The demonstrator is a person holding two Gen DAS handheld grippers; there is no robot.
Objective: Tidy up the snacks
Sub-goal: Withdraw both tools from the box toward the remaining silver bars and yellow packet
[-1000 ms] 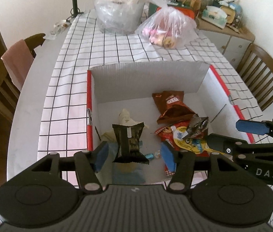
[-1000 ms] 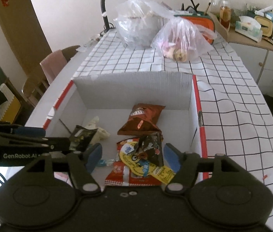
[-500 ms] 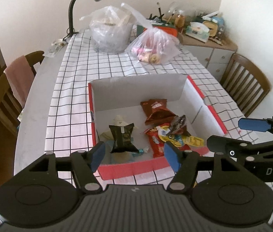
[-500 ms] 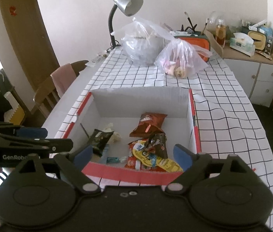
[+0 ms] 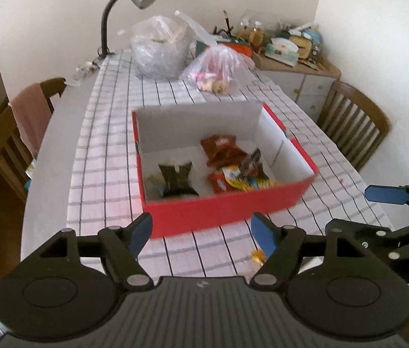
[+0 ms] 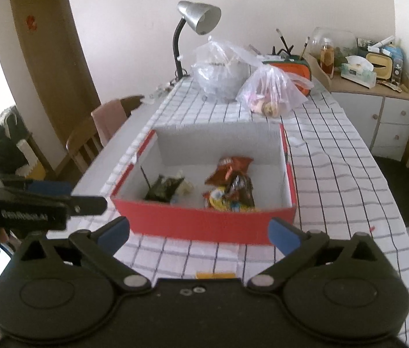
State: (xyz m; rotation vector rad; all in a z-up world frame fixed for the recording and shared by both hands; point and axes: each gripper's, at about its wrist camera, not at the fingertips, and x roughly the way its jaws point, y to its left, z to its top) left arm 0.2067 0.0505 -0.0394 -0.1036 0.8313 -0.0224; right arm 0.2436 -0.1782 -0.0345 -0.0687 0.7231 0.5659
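Two hand-held grippers, left (image 5: 201,232) and right (image 6: 198,230), gape wide, holding nothing.
Snacks (image 5: 227,168) lie inside the red box (image 5: 227,208); both grippers hover just before its front wall.

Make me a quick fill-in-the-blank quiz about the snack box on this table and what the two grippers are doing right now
1. The snack packets lie inside a box whose outer walls are ____.
2. Both the left gripper and the right gripper have their jaws ____.
3. The small yellow wrapper lies ____ the box, on the checked tablecloth.
4. Behind the box stands a desk lamp with a ____ shade.

Missing words: red; open; outside; silver
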